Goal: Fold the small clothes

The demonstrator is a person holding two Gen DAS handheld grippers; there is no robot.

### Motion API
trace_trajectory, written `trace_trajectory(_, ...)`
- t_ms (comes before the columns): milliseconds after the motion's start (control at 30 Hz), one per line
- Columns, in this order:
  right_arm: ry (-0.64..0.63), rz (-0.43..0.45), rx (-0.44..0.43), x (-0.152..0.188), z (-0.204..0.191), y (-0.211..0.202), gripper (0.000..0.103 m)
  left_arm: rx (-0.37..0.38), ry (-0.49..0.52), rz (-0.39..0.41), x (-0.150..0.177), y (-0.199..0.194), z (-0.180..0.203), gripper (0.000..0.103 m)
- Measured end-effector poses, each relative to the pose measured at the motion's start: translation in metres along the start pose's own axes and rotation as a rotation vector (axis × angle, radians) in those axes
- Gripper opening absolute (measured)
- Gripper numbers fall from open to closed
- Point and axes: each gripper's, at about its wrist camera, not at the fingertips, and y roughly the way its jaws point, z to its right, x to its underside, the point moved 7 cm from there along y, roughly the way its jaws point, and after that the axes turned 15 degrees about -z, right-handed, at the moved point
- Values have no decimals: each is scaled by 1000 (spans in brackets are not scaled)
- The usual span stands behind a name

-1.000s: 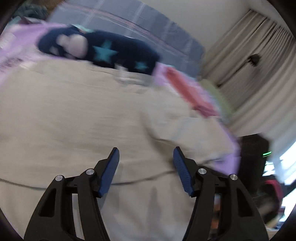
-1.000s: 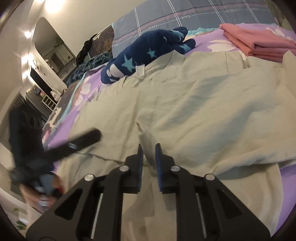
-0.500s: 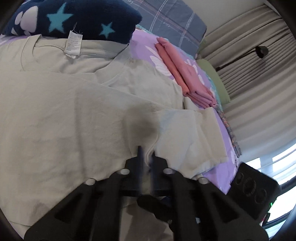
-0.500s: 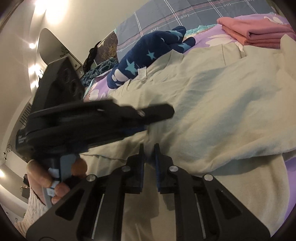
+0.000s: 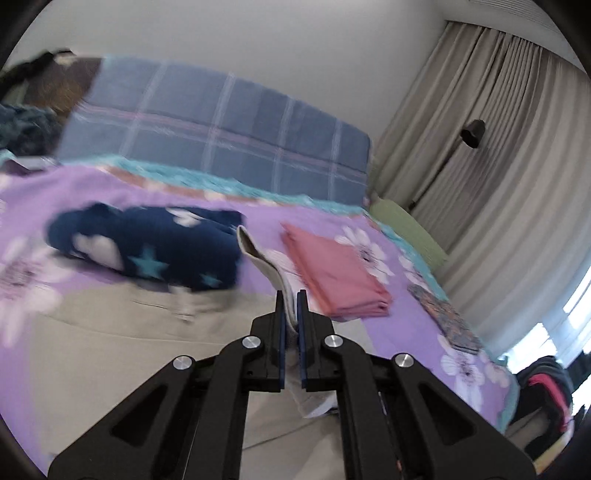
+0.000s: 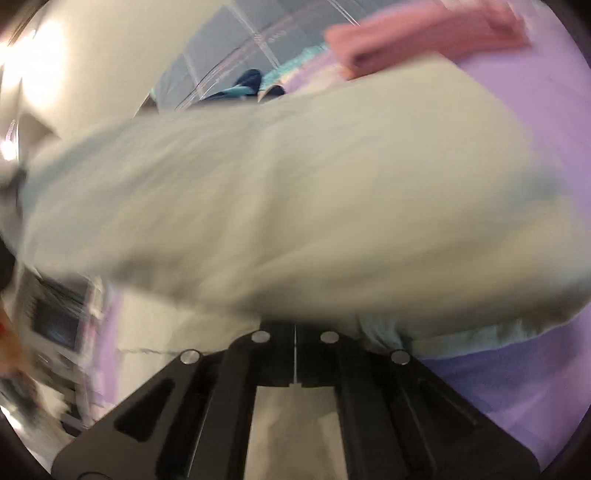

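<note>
Shirt (image 5: 110, 354) cloth, pale beige, sat pinched between the left gripper (image 5: 290, 301) pads, which were closed on a fold of it; a strip of the fabric rose ahead of the jaws while the rest lay spread on the bedspread (image 5: 417, 306) below and to their left. Just beyond that gripper, to the right, lay a folded pink cloth (image 5: 332, 273), and to the left a navy starred fleece (image 5: 155, 251). Farther off stood a blue checked pillow (image 5: 221, 136), with curtains (image 5: 498, 155) at far right. In the right wrist view, much blurred, the right gripper (image 6: 294, 328) had its jaws together, their tips hidden under the shirt (image 6: 295, 199), so whether they gripped the cloth could not be told. The shirt billowed over and ahead of them, the pink cloth (image 6: 424, 33) lying beyond at upper right.
</note>
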Motion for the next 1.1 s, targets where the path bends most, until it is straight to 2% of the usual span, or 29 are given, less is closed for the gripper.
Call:
trace_trajectory(133, -108, 59, 157, 6, -16, 3, 0, -120, -42, 23, 15, -32, -50, 5)
trace_trajectory(300, -132, 63, 209, 12, -22, 3, 4, -215, -151, -11, 43, -43, -120, 5)
trace_trajectory(367, -173, 66, 250, 20, -27, 2, 13, -244, -190, -24, 53, -42, -145, 5)
trace_trajectory(433, -243, 72, 291, 34, -35, 2, 34, -250, -225, -29, 63, -45, -164, 5)
trace_trajectory(500, -280, 74, 330, 40, -40, 4, 39, -265, -249, -27, 68, -47, -181, 3)
trace_trajectory(600, -261, 65, 299, 39, -35, 4, 39, -305, -273, -20, 77, -43, -207, 2)
trace_trajectory(767, -264, 67, 273, 39, -37, 5, 43, -385, -409, -85, 113, -26, -259, 2)
trace_trajectory(867, -287, 64, 277, 41, -43, 8, 50, -351, -401, -74, 120, -25, -250, 2)
trace_trajectory(933, -295, 63, 283, 42, -44, 8, 53, -356, -341, -57, 114, -26, -230, 3)
trace_trajectory(1000, -302, 62, 288, 43, -45, 7, 54, -327, -277, -43, 106, -23, -205, 6)
trace_trajectory(1067, -309, 61, 290, 46, -46, 5, 54, -285, -215, -59, 99, -8, -179, 16)
trace_trajectory(1100, -323, 56, 285, 49, -48, 2, 54, -299, -185, -87, 100, 6, -171, 20)
